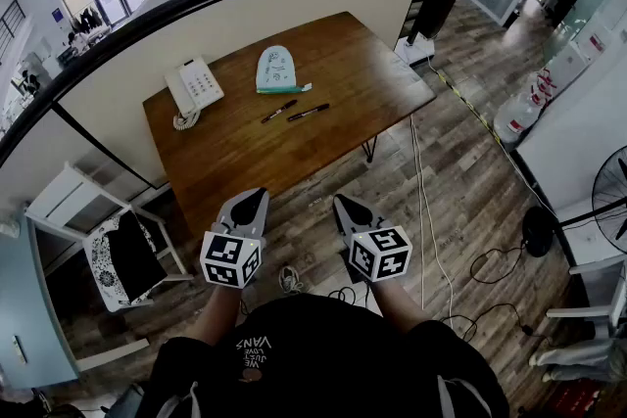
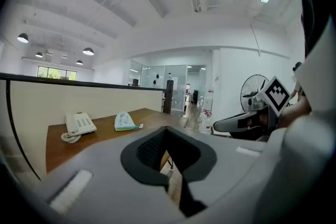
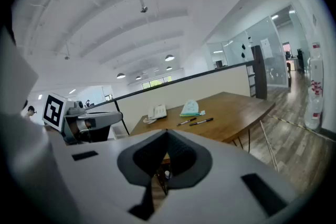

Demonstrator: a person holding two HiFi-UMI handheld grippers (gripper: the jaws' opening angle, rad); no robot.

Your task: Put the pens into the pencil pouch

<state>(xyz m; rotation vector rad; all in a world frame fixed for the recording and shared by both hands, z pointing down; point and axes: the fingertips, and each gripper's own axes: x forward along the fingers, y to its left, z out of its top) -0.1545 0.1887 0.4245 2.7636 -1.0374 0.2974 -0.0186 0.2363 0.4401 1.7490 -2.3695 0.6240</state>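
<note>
Head view: both pens (image 1: 279,111) lie on the tabletop (image 1: 294,166) beside the pouch (image 1: 275,69), none packed; left gripper (image 1: 257,197) and right gripper (image 1: 344,204) fingers closed, empty.

We see a warm brown, wood-grained table (image 1: 235,157). On it are a white telephone (image 1: 195,85), a pale mint pencil pouch (image 1: 275,69) with what may be a faint print, a black pen (image 1: 279,111) and a second black pen (image 1: 308,113). The left gripper (image 1: 257,195) and right gripper (image 1: 340,202) are light grey with black pads, and their cubes carry black-and-white square markers. The floor (image 1: 460,181) is grey-brown planks, and the partition (image 1: 196,39) is cream under a black rail.
</note>
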